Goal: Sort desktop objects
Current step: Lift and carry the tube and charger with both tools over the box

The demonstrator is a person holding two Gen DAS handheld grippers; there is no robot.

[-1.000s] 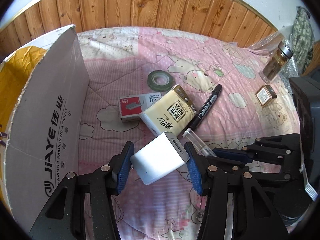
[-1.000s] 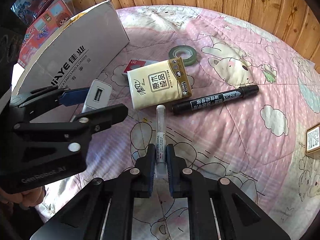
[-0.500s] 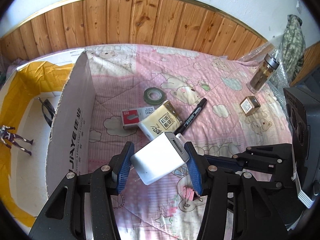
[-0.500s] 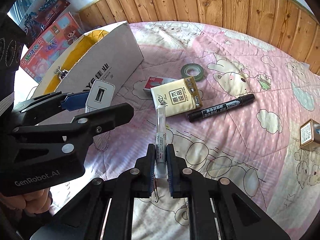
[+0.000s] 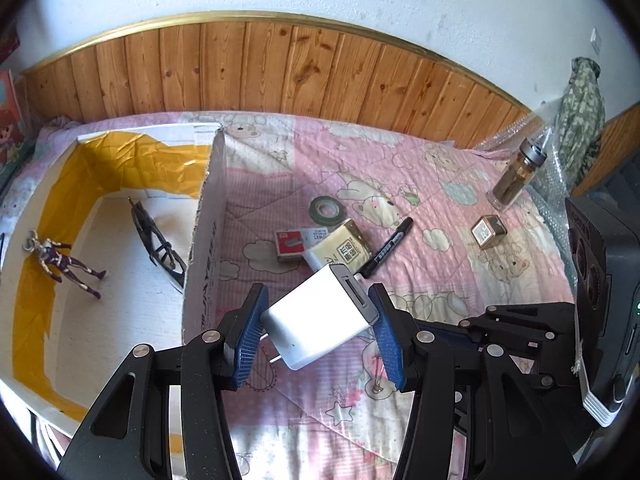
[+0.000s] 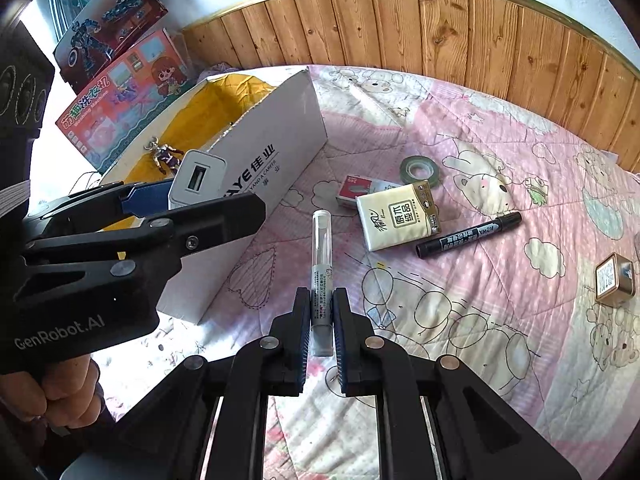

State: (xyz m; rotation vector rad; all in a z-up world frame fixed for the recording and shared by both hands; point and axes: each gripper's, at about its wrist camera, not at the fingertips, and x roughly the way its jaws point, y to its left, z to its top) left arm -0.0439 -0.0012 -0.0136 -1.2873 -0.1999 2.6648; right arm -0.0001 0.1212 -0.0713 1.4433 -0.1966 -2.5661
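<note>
My left gripper (image 5: 318, 328) is shut on a white USB charger (image 5: 320, 320), held above the pink quilt beside the white cardboard box (image 5: 200, 264); the charger also shows in the right wrist view (image 6: 196, 180). My right gripper (image 6: 322, 312) is shut on a clear-capped pen (image 6: 321, 264), held above the quilt. On the quilt lie a tissue pack (image 6: 396, 216), a black marker (image 6: 468, 236), a staples box (image 6: 356, 194) and a green tape roll (image 6: 418, 168).
The box holds a toy figure (image 5: 60, 260) and dark glasses (image 5: 158, 246). A small gold box (image 5: 488, 232) and a glass bottle (image 5: 516, 176) stand at the right. Toy cartons (image 6: 116, 92) lean behind the box. A wood-panelled wall bounds the far side.
Both grippers have risen and pulled back with their loads. The left view has swung left, so the inside of the box now shows.
</note>
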